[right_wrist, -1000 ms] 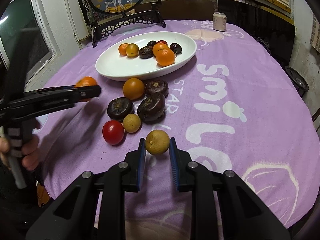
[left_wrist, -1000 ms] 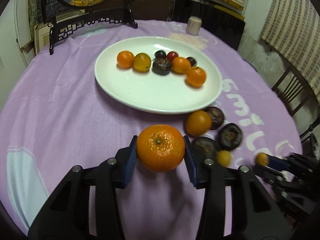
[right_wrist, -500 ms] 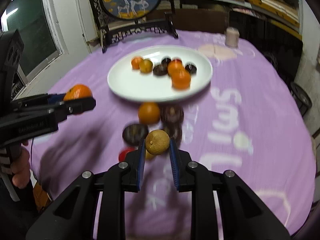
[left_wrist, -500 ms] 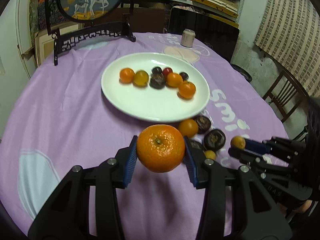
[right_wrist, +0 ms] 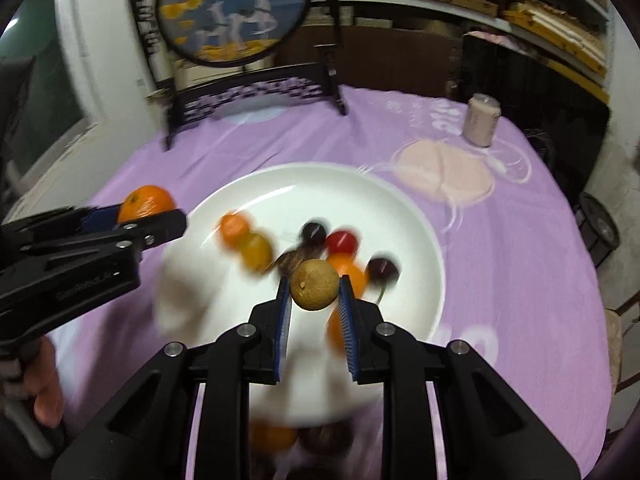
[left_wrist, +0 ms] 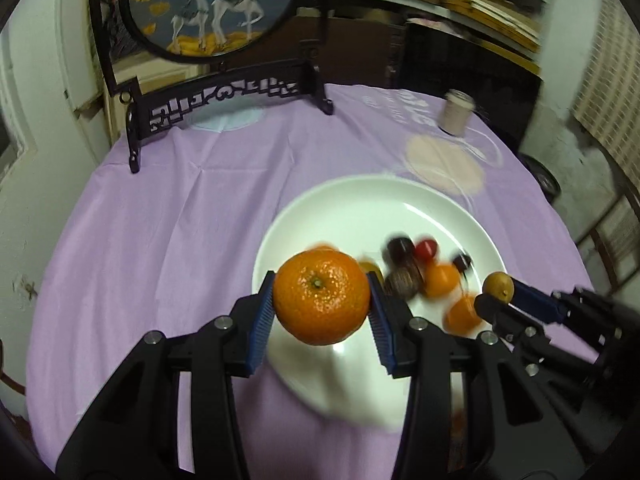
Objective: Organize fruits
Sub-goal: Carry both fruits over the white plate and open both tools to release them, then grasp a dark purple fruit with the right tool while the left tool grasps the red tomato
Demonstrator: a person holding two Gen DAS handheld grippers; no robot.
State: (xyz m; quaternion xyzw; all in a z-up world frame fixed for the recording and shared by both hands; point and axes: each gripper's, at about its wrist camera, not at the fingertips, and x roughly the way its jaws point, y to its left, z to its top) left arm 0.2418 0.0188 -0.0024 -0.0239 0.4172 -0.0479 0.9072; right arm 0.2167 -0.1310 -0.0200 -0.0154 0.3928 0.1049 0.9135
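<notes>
My left gripper (left_wrist: pixel 321 300) is shut on a large orange mandarin (left_wrist: pixel 321 295) and holds it above the near left part of the white plate (left_wrist: pixel 340 208). It also shows in the right wrist view (right_wrist: pixel 150 216). My right gripper (right_wrist: pixel 314 288) is shut on a small tan longan (right_wrist: pixel 314 285), above the plate's (right_wrist: pixel 404 216) near side; it shows at the right in the left wrist view (left_wrist: pixel 498 292). Several small fruits lie on the plate, blurred: oranges (right_wrist: pixel 234 227), a red tomato (right_wrist: pixel 341 241), dark fruits (right_wrist: pixel 383 269).
A purple cloth (left_wrist: pixel 160 240) covers the round table. A black stand with a round painted screen (left_wrist: pixel 208 4) is at the far edge. A small can (right_wrist: pixel 481 120) stands far right. More fruits (right_wrist: pixel 276 436) lie on the cloth near the plate's front edge.
Both grippers have moved forward with their fruits and now hover over the plate. The loose fruits on the cloth have dropped below and behind the fingers.
</notes>
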